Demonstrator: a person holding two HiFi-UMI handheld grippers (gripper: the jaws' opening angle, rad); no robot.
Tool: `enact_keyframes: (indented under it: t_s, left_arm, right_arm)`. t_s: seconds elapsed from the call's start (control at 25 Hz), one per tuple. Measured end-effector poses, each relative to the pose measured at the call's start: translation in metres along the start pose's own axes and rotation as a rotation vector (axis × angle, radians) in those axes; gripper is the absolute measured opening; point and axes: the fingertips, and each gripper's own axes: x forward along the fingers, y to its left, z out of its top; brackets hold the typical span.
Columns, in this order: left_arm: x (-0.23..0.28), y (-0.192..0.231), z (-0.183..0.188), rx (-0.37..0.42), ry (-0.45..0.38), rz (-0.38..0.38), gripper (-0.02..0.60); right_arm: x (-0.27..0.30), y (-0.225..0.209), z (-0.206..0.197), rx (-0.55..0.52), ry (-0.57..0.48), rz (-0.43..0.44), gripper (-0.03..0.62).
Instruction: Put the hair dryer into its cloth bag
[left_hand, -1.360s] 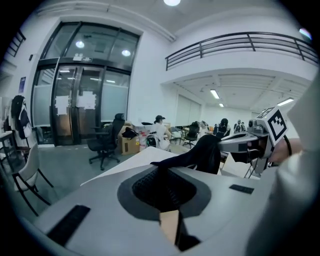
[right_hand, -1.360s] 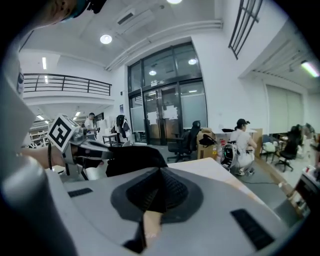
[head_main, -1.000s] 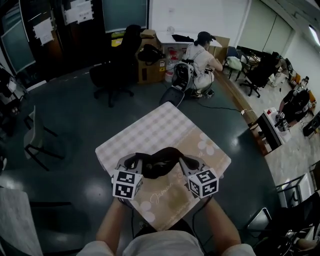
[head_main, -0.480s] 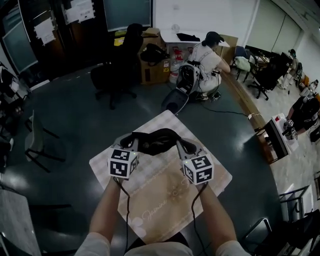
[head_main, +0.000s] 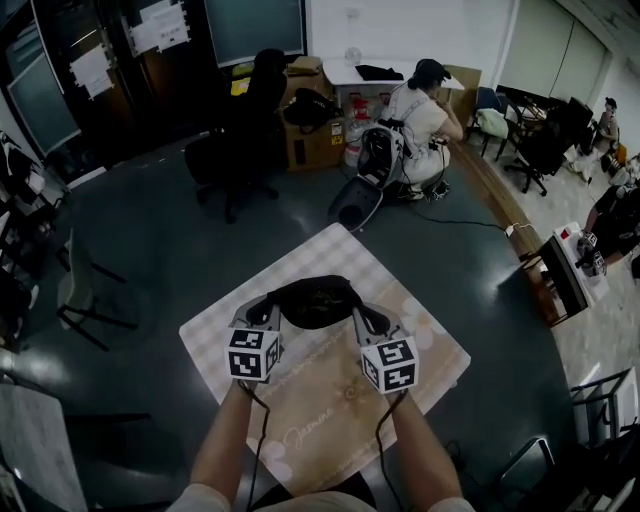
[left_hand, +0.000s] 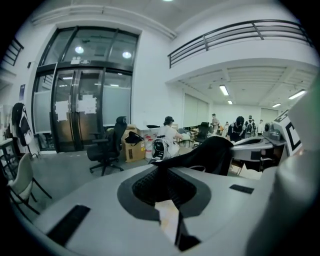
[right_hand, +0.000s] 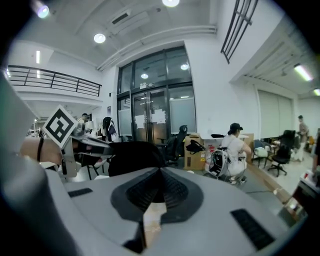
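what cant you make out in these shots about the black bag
No hair dryer shows in any view; the black cloth bag may hide it.
Bag's mouth: head view, too small and dark.
Bag touching the table or lifted: head view looks steeply down on it.

Black cloth bag (head_main: 315, 300) on beige tablecloth (head_main: 330, 400) (checked, flowered).

Matt black cloth bag (head_main: 315, 300) between left gripper (head_main: 270, 306) and right gripper (head_main: 358, 312), both of matt grey plastic; beneath them, the table (head_main: 335, 425) is covered in smooth checked fabric
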Motion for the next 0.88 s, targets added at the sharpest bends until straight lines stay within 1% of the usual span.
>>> enact_keyframes:
  t_s: [0.12,0.24,0.32,0.44,0.56,0.72,0.88]
  left_arm:
    - [-0.023,-0.011,-0.027,-0.007,0.051,-0.027,0.021]
    - [-0.047,-0.029,-0.064,0.031,0.105,-0.062,0.021]
    - [-0.061,-0.037,-0.090,0.040,0.125,-0.079,0.021]
    - [-0.078,-0.040,-0.129,0.019,0.143,-0.088,0.021]
    - [-0.090,-0.036,-0.164,-0.017,0.149,-0.094,0.021]
    - [-0.095,-0.034,-0.214,-0.016,0.209,-0.109,0.021]
    - [-0.091,-0.039,-0.258,-0.019,0.251,-0.117,0.021]
  right_arm:
    - [-0.021,0.013,-0.027,0.034,0.029,-0.015,0.020]
    - [-0.043,0.030,-0.061,0.059,0.063,-0.037,0.020]
    - [-0.055,0.040,-0.085,0.081,0.083,-0.058,0.020]
    - [-0.069,0.061,-0.122,0.111,0.125,-0.078,0.020]
    - [-0.074,0.082,-0.154,0.098,0.174,-0.081,0.020]
    - [-0.071,0.098,-0.192,0.055,0.236,-0.091,0.020]
    - [-0.065,0.103,-0.230,0.050,0.295,-0.100,0.020]
